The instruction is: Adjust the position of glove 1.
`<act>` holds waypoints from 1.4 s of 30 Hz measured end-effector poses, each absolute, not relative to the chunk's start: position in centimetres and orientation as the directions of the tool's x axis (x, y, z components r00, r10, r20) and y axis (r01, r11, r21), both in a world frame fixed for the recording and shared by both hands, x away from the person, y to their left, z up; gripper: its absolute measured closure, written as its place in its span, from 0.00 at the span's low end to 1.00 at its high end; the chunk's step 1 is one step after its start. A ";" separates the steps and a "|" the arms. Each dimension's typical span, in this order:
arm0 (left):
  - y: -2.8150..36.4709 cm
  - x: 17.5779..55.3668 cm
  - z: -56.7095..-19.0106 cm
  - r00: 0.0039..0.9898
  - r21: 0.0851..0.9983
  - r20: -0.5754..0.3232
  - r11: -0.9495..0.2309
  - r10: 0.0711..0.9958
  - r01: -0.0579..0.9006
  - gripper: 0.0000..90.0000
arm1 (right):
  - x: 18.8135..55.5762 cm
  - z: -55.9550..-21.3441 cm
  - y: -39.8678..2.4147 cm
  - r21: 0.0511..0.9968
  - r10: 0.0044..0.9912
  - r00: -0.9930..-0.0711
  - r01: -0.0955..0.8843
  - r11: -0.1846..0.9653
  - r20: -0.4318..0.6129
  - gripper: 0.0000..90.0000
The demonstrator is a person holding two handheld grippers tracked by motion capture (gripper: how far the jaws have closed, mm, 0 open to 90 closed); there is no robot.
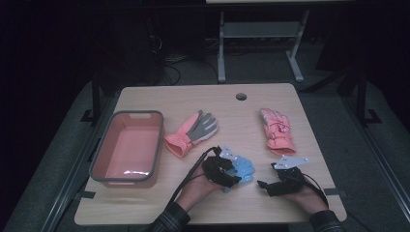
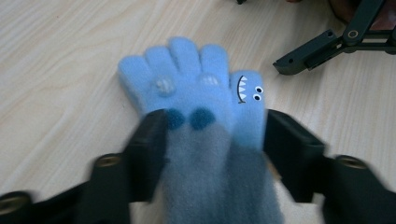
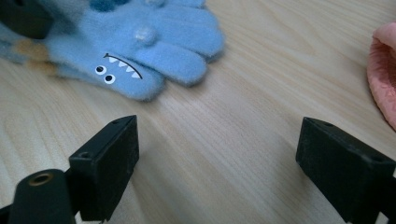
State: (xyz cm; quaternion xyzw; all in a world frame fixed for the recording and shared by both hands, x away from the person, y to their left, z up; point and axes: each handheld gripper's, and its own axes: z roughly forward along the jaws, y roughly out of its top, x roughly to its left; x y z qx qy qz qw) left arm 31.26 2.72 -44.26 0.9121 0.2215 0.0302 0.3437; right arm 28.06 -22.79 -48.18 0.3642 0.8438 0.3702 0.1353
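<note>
Both pairs of fingers stand open: left gripper (image 2: 212,140) straddles the blue glove (image 2: 196,88), right gripper (image 3: 217,154) holds nothing.

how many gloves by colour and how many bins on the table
blue glove: 1
pink-and-grey glove: 1
pink glove: 1
pink bin: 1
total: 4

- Blue glove (image 2: 187,79): soft, fuzzy fleece cloth, matt.
- Table (image 3: 261,121): pale wood grain, smooth with a slight sheen.
- Basin (image 1: 126,146) at nine o'clock: glossy pink plastic with a grey rim.
- Right gripper (image 3: 217,163): matt black plastic pads.
</note>
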 end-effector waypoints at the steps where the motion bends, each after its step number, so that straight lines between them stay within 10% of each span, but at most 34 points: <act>1: 2.7 31.3 -44.3 0.900 0.638 -0.086 -0.670 0.427 0.379 0.32 | 28.1 -48.2 -22.8 0.723 0.715 -0.698 0.515 0.461 0.041 0.14; 26: 0.7 31.2 -46.7 0.895 0.607 -0.003 -0.711 0.445 0.355 0.17 | 28.1 -48.2 -22.7 0.722 0.719 -0.694 0.518 0.458 0.042 0.15; 42: 1.4 31.1 -46.3 0.894 0.620 -0.007 -0.699 0.449 0.356 0.42 | 28.1 -48.2 -22.7 0.722 0.720 -0.693 0.519 0.458 0.042 0.15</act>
